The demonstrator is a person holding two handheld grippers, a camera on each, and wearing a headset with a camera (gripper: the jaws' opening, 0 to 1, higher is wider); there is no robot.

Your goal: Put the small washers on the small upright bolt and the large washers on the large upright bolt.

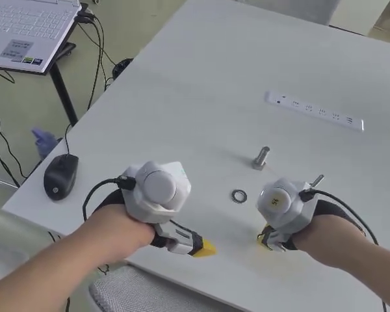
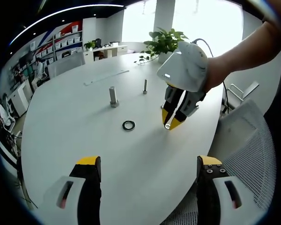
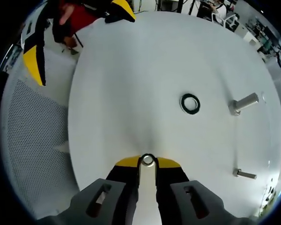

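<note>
The left gripper (image 1: 198,246), a white plastic two-jaw tool with black, yellow-tipped jaws, sits in the person's left hand (image 1: 120,229). It is nearer the person than the large upright steel bolt (image 1: 261,158) and off to that bolt's left. Its jaws stand wide apart with nothing between them, pointing to the right. The matching right gripper (image 1: 264,236), held in the right hand (image 1: 322,235), is on the bolt's near side with its tips angled down. Its jaws are almost closed, pinching a small metal washer (image 3: 148,160) at the tips. Both forearms reach in from the near side.
</note>
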